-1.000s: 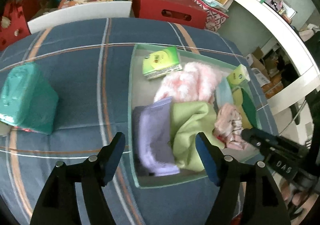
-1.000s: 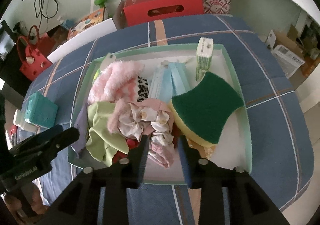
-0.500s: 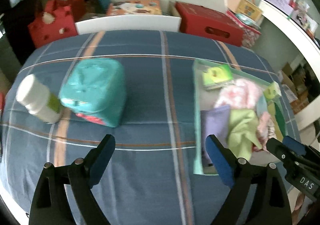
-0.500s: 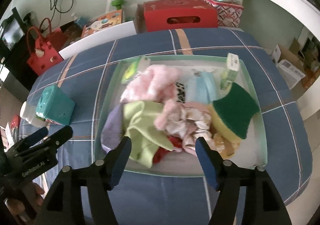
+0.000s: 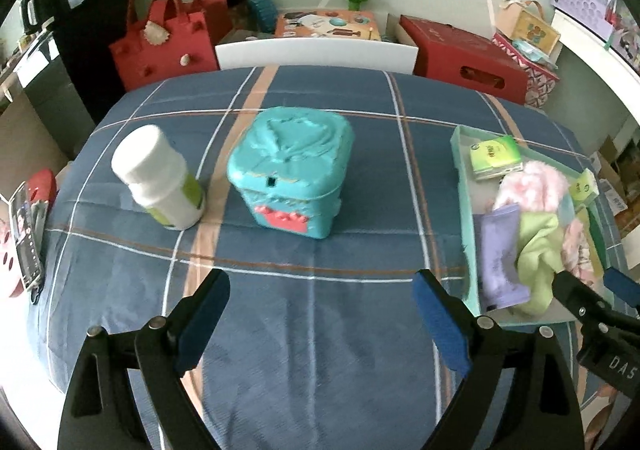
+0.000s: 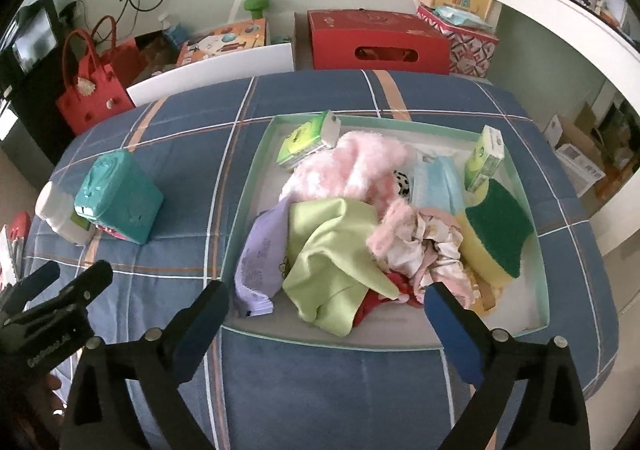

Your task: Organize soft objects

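A pale green tray (image 6: 536,286) on the blue plaid cloth holds a heap of soft things: a pink fluffy cloth (image 6: 352,170), a green cloth (image 6: 328,250), a lilac cloth (image 6: 260,258), a pink floral scrunchie (image 6: 420,246), a blue mask (image 6: 436,186), a green-and-yellow sponge (image 6: 496,234) and two tissue packs (image 6: 304,138). The tray also shows at the right of the left wrist view (image 5: 464,186). My right gripper (image 6: 326,324) is open and empty, just in front of the tray. My left gripper (image 5: 322,320) is open and empty over bare cloth, left of the tray.
A teal box (image 5: 292,170) and a white bottle (image 5: 160,178) stand on the cloth left of the tray. Behind the table are a red bag (image 5: 164,38), a white board (image 5: 316,54) and a red box (image 5: 468,54). A white shelf (image 6: 568,30) runs along the right.
My right gripper has opened wide and drawn back from the scrunchie, which stays in the tray. My left gripper has swung left, away from the tray, toward the teal box and bottle.
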Action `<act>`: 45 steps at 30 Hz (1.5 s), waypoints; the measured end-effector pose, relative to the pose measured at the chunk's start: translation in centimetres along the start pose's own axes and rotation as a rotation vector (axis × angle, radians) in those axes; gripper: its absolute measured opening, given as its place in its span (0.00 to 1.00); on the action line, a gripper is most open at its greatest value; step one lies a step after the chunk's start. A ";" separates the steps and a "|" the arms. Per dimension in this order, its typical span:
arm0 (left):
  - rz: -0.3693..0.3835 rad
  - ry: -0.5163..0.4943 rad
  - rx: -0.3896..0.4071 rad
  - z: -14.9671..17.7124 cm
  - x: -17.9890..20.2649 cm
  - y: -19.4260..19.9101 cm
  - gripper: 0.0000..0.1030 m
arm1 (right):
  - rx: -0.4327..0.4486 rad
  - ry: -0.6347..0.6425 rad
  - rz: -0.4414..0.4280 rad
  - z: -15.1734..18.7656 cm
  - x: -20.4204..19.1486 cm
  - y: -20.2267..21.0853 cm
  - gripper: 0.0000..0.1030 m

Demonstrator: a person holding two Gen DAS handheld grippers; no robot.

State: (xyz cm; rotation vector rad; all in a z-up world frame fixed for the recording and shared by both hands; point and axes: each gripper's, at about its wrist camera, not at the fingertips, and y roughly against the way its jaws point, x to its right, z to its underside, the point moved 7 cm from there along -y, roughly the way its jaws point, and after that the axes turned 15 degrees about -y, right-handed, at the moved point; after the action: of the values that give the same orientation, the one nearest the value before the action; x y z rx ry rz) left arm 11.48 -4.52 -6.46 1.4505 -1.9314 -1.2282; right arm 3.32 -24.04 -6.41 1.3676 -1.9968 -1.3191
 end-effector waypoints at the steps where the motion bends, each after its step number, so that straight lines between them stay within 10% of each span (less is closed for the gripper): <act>1: -0.006 -0.002 -0.002 0.2 -0.2 0.0 0.90 | 0.002 -0.002 0.001 0.2 -0.2 0.0 0.97; 45: -0.124 -0.023 -0.075 2.9 -2.2 -0.2 0.90 | 0.036 0.057 0.062 2.5 -1.3 -2.1 0.98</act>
State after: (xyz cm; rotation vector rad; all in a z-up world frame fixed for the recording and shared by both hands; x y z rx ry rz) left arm 10.15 -1.36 -7.80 1.5434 -1.8130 -1.3620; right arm 3.12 -21.87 -9.17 1.3327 -2.0171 -1.2096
